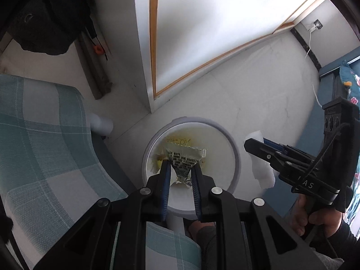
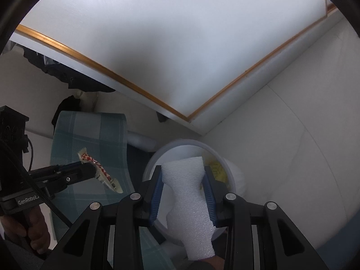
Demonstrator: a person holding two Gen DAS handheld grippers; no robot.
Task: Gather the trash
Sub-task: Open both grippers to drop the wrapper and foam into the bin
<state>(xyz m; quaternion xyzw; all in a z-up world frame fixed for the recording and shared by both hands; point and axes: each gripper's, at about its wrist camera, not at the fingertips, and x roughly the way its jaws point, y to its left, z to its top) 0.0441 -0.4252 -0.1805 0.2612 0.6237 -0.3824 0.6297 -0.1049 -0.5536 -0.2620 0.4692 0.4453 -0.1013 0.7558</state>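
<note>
My left gripper (image 1: 180, 167) points straight down and is shut on a crumpled food wrapper (image 1: 183, 160), silver with print on one side, red-and-white checked in the right wrist view (image 2: 102, 172). It hangs over a white round trash bin (image 1: 234, 157) with yellowish stains inside. My right gripper (image 2: 183, 173) is shut on a piece of white foam sheet (image 2: 189, 202), held over the same bin (image 2: 222, 162). In the left wrist view the right gripper (image 1: 252, 147) sits at the bin's right side with the foam (image 1: 263, 175) hanging below it.
A chair with a green-and-white plaid cushion (image 1: 40, 148) stands left of the bin. A white cabinet with wood trim (image 1: 202, 33) rises behind it. A dark bag (image 1: 49, 20) lies far left. A blue sofa edge with a floral cushion (image 1: 349, 83) is at the right.
</note>
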